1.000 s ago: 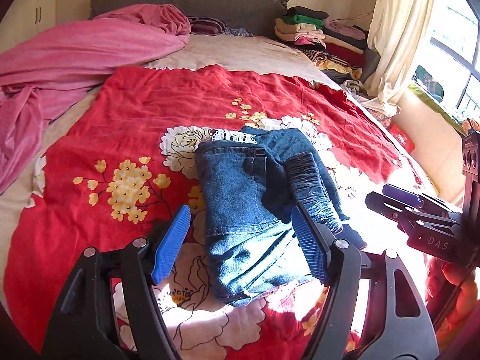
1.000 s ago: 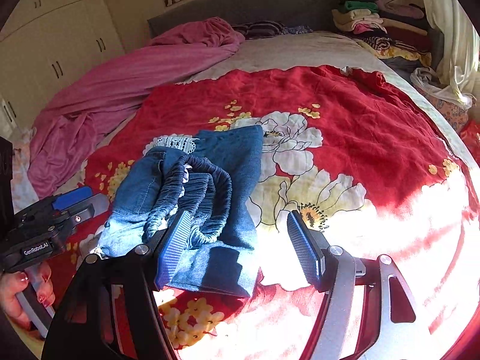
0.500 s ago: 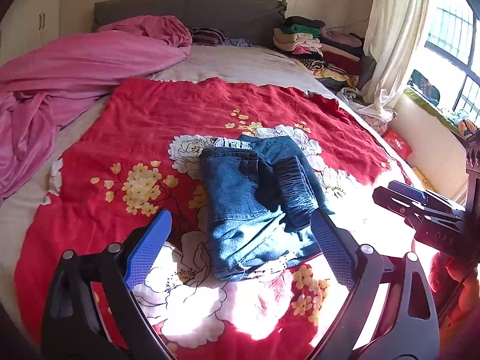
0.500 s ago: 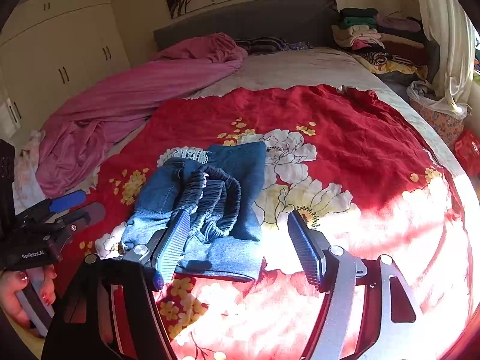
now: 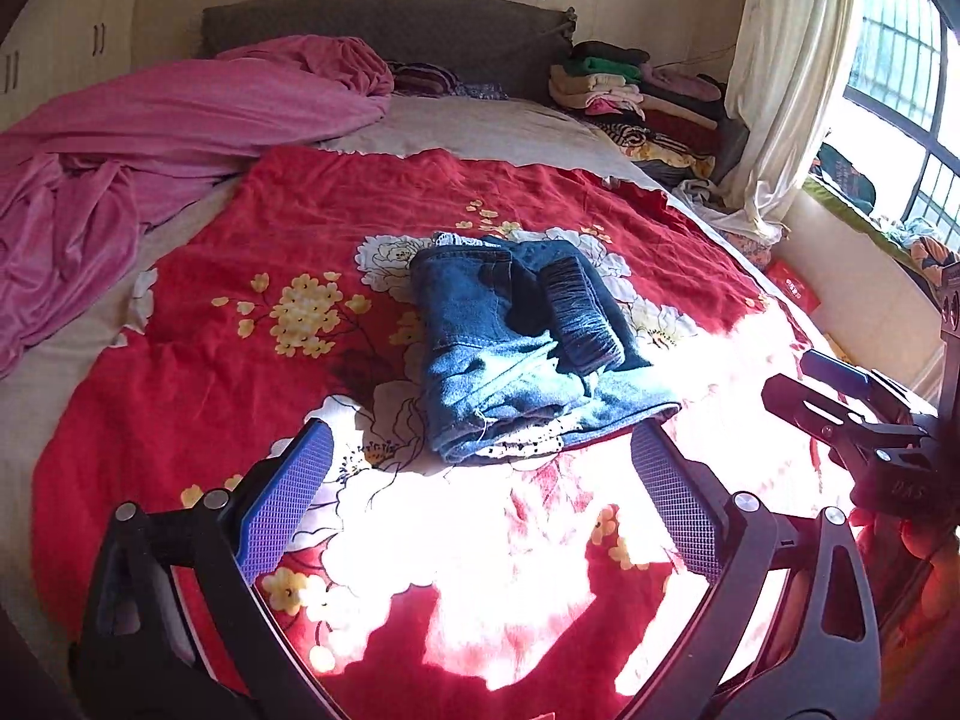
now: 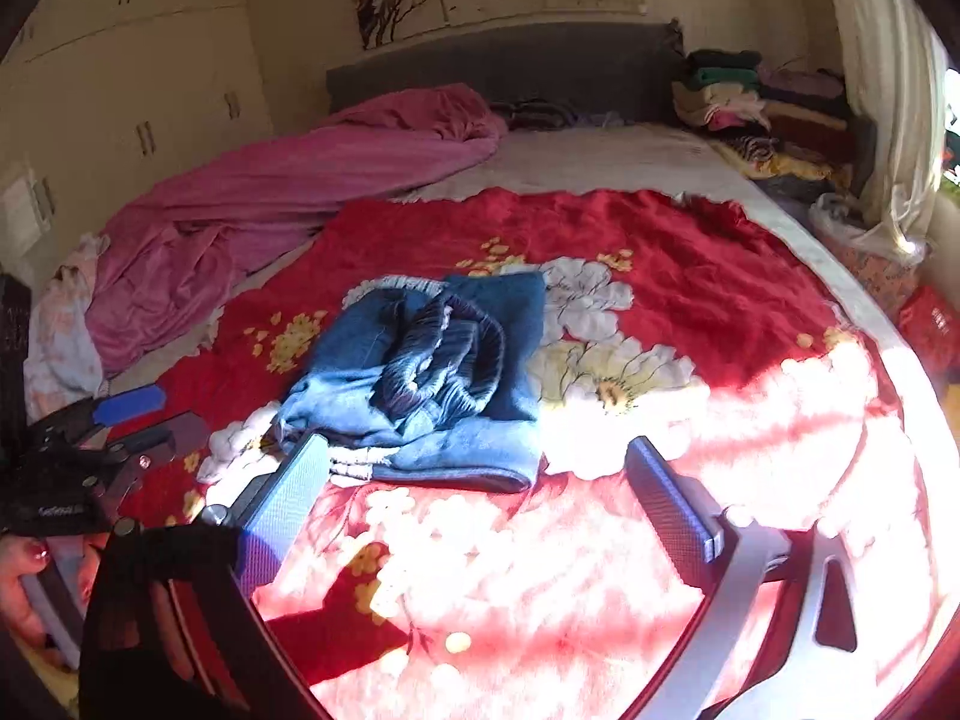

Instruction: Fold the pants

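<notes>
In the left wrist view, I see my left gripper [image 5: 480,498] spread wide and holding nothing. The pants [image 5: 528,354] lie folded in a small pile on the red blanket [image 5: 288,222], just ahead of the blue pads [image 5: 288,498]. My right gripper [image 5: 840,402] waits off to the side, apart from the pile.

In the right wrist view, my right gripper [image 6: 480,492] is wide too, with nothing in it. The pants [image 6: 432,378] sit just in front. The stretchy waist part [image 6: 444,354] is bunched on top. I think the fold is almost done. To finish well, I should press that lump flat, gently, and not drag the pile.
</notes>
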Motion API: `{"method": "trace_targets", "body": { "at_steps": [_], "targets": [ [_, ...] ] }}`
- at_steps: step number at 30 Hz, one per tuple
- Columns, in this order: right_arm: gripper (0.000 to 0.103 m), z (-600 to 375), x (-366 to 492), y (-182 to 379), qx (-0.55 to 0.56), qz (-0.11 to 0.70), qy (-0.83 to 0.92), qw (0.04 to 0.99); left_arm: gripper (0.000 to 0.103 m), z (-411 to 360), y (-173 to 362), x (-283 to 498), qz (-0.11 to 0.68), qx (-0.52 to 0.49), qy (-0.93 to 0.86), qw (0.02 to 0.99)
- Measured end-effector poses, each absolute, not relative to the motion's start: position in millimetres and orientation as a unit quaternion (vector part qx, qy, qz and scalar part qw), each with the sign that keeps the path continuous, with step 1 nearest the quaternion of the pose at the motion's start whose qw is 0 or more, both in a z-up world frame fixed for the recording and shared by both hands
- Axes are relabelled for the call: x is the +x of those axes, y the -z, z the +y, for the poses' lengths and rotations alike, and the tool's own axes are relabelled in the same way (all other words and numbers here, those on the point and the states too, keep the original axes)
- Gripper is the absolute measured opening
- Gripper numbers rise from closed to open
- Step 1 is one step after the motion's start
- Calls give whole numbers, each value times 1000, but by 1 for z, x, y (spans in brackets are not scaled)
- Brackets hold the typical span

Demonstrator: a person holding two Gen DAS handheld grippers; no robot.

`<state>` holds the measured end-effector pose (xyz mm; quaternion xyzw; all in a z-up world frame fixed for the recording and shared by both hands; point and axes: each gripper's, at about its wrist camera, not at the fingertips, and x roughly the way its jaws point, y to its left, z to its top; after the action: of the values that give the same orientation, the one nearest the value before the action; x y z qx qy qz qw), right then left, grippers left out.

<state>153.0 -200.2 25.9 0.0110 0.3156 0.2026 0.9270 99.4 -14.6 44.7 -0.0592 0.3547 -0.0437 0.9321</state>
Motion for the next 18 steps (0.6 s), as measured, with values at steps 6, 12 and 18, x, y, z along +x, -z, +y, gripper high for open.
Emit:
{"method": "trace_targets", "body": {
  "at_steps": [6,12,18],
  "targets": [
    [98,-210,144,-11,34,330,-193,923,93,-18,-29,82,366,-55,47,928],
    [98,-214,130,9,27,344,-183,921,93,-22,-9,70,380,-51,45,922],
    [98,-219,118,25,24,344,-170,923,93,-22,13,62,393,-57,45,917]
  ]
}}
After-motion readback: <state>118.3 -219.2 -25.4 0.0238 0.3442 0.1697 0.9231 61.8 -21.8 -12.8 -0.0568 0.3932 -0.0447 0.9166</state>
